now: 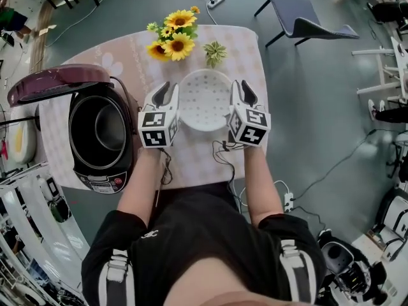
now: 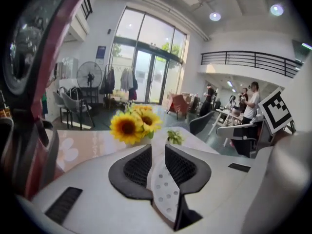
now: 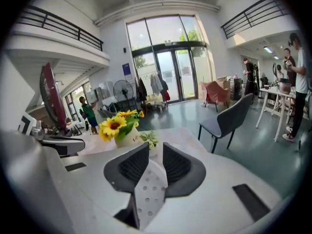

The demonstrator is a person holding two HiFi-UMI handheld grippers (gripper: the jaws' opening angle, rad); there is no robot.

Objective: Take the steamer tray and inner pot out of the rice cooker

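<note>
The white perforated steamer tray [image 1: 204, 101] hangs between my two grippers over the table, to the right of the rice cooker [image 1: 95, 180]. My left gripper [image 1: 169, 89] is shut on the tray's left rim and my right gripper [image 1: 240, 89] on its right rim. In the left gripper view a slice of the tray [image 2: 163, 194] stands between the dark pads of the left gripper [image 2: 155, 152]. The right gripper view shows the same: the tray's rim [image 3: 148, 194] sits in the right gripper [image 3: 156, 155]. The cooker's maroon lid [image 1: 57, 81] stands open, and the dark inner pot [image 1: 105, 129] sits inside.
A vase of sunflowers [image 1: 173, 34] and a small green plant [image 1: 215, 51] stand at the far edge of the table [image 1: 204, 158], just beyond the tray. Cables trail off the near edge. A grey chair [image 1: 306, 18] stands on the floor at the far right.
</note>
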